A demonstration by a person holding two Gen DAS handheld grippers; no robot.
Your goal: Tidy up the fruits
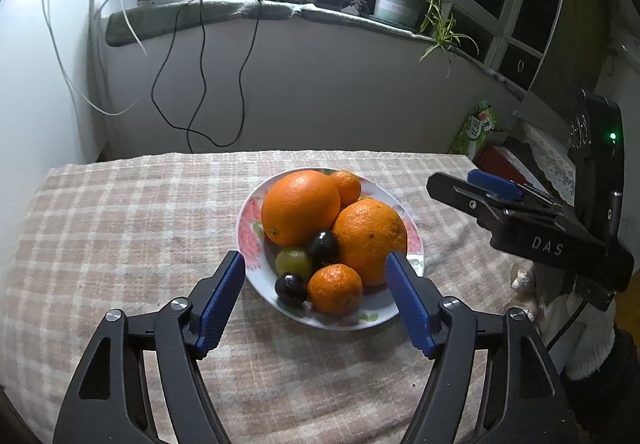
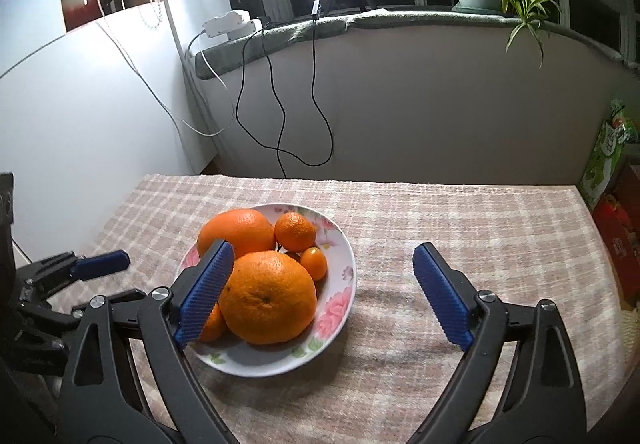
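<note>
Both grippers empty and spread, grapes (image 1: 294, 261) visible only from left wrist

Oranges (image 2: 267, 296) fill floral plate (image 2: 340, 296) on checked cloth (image 2: 460, 228).

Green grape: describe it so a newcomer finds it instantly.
On the checked cloth sits a floral plate of fruit. At its near edge, below the two big oranges, lies the green grape, the only green fruit, beside two dark ones.

In the right wrist view a blue pad (image 2: 206, 290) hides most of a small mandarin (image 2: 212, 322).
</note>
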